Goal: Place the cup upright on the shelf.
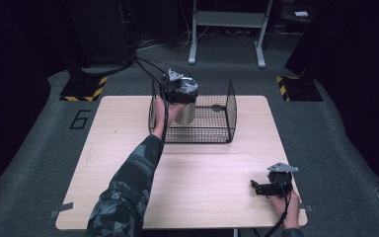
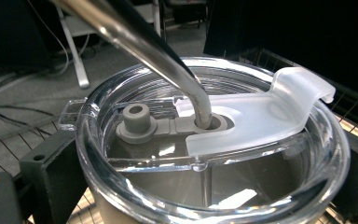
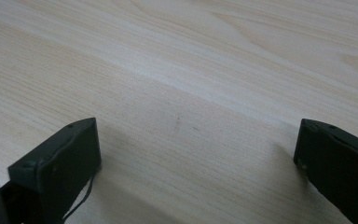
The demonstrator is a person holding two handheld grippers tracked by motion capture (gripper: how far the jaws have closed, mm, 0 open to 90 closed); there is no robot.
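Observation:
My left gripper (image 1: 180, 91) is shut on a steel tumbler (image 1: 186, 112) and holds it upright in the left half of a black wire basket (image 1: 229, 106). Whether the tumbler rests on the basket's floor I cannot tell. In the left gripper view, the tumbler's clear lid (image 2: 214, 154) sits close up between my left gripper's (image 2: 205, 191) black fingers (image 2: 46, 168). A bent metal straw (image 2: 140, 42) goes through a hole in the lid. My right gripper (image 1: 254, 186) lies open on the wooden table (image 1: 212, 168) near the front right corner. Bare wood shows between the right gripper's (image 3: 196, 154) fingers (image 3: 60, 158).
The basket stands at the table's far middle edge, and a small dark thing (image 1: 217, 107) lies on its floor. A metal stand (image 1: 227, 19) and dark equipment with hazard-striped bases (image 1: 84, 91) stand on the carpet beyond the table.

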